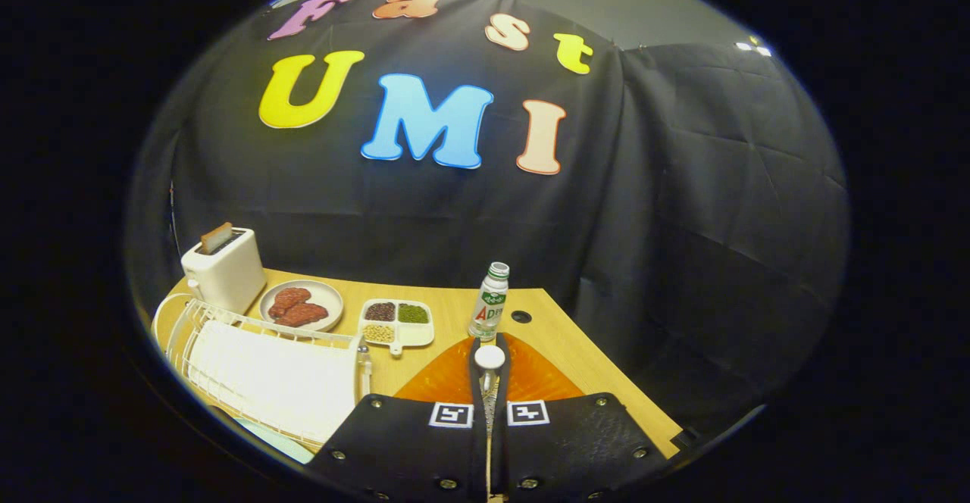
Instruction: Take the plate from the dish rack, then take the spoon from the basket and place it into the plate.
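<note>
Gripper view, near to far:
- gripper (pixel 490 373): fingers drawn together, only a narrow slit left between them, and they are clamped on the spoon (pixel 489 357).
- spoon: thin handle runs down through the slit, white rounded end sticks out just past the fingertips. Can't tell whether that end touches anything below it.
- plate (pixel 532 379): orange, flat on the table (pixel 599 367), directly under and just ahead of the fingers. The spoon's white end sits over its middle.
- dish rack (pixel 198 313): white wire, left of the fingers and beside the orange plate, with a white liner (pixel 273 382) inside it. A pale blue edge (pixel 274 441) pokes out at the rack's near side; can't tell what it is.
- bottle (pixel 489 302): small, white cap, green label, upright just beyond the orange plate, in line with the fingers.
- grommet hole (pixel 520 316): in the tabletop just right of the bottle.
- divided dish (pixel 396 321): white, three compartments of beans or grains, left of the bottle, behind the rack's far corner.
- meat plate (pixel 301 304): round and pale, reddish pieces on it, left of the divided dish.
- toaster (pixel 223 268): white, far left corner of the table, a slice of toast (pixel 216 238) standing up out of the slot.
- black cloth wall (pixel 455 215): behind the table.
</note>
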Demonstrator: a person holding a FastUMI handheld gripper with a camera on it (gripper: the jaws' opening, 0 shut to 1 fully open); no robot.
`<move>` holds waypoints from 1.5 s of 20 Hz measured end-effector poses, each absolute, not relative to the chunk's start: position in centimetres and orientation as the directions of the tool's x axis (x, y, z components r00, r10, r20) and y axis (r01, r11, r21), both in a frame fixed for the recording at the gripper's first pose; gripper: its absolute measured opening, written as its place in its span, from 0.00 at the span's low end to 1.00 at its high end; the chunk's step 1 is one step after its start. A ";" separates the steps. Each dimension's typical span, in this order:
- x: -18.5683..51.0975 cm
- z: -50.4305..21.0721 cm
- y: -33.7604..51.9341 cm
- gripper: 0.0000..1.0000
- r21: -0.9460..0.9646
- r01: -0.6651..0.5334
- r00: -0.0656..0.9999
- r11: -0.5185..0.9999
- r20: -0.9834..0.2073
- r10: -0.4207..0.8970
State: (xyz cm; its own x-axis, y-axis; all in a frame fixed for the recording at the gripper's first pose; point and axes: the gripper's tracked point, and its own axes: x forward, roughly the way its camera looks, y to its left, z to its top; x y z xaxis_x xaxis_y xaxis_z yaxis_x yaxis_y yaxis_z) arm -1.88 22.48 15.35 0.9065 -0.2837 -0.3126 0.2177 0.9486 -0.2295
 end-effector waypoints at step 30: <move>-14.8 2.0 50.7 0.02 0.033 -0.381 0.770 0.924 -0.541 0.337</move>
State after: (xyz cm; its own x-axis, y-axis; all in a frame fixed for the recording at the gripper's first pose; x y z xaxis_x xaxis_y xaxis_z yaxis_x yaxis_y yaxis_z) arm -14.76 50.73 2.04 0.7705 0.3367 -0.5413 -0.3806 0.9242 0.0331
